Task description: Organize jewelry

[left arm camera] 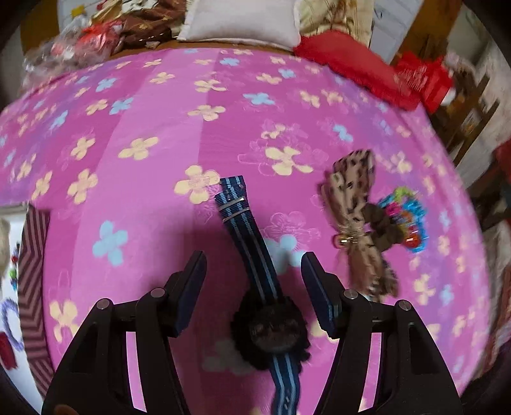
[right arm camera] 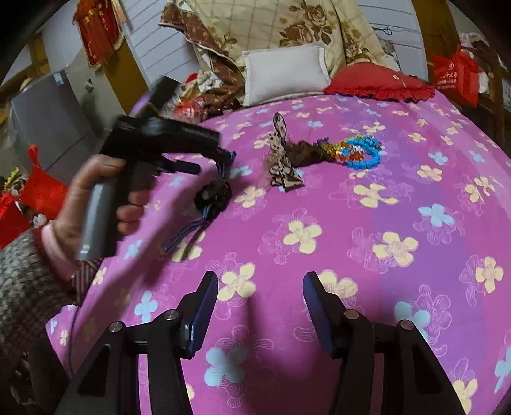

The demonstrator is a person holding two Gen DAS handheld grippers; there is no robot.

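Note:
A blue striped strap (left arm camera: 246, 230) with a black fluffy scrunchie (left arm camera: 271, 332) around it lies on the pink flowered bedspread (left arm camera: 143, 105), between the fingers of my open left gripper (left arm camera: 252, 261). A leopard-print bow (left arm camera: 354, 210) with a brown scrunchie (left arm camera: 383, 223) and a colourful bead bracelet (left arm camera: 405, 214) lie to its right. In the right wrist view the left gripper (right arm camera: 223, 162) hovers over the strap and scrunchie (right arm camera: 212, 196); the bow (right arm camera: 281, 153) and bracelet (right arm camera: 361, 153) lie beyond. My right gripper (right arm camera: 260, 287) is open and empty over the bedspread (right arm camera: 383, 207).
A box with a striped maroon wall (left arm camera: 32, 261) holding small items sits at the left bed edge. A white pillow (right arm camera: 284, 75), a red cushion (right arm camera: 377, 83) and folded quilts (right arm camera: 281, 28) lie at the head of the bed. A red bag (right arm camera: 456, 76) hangs at right.

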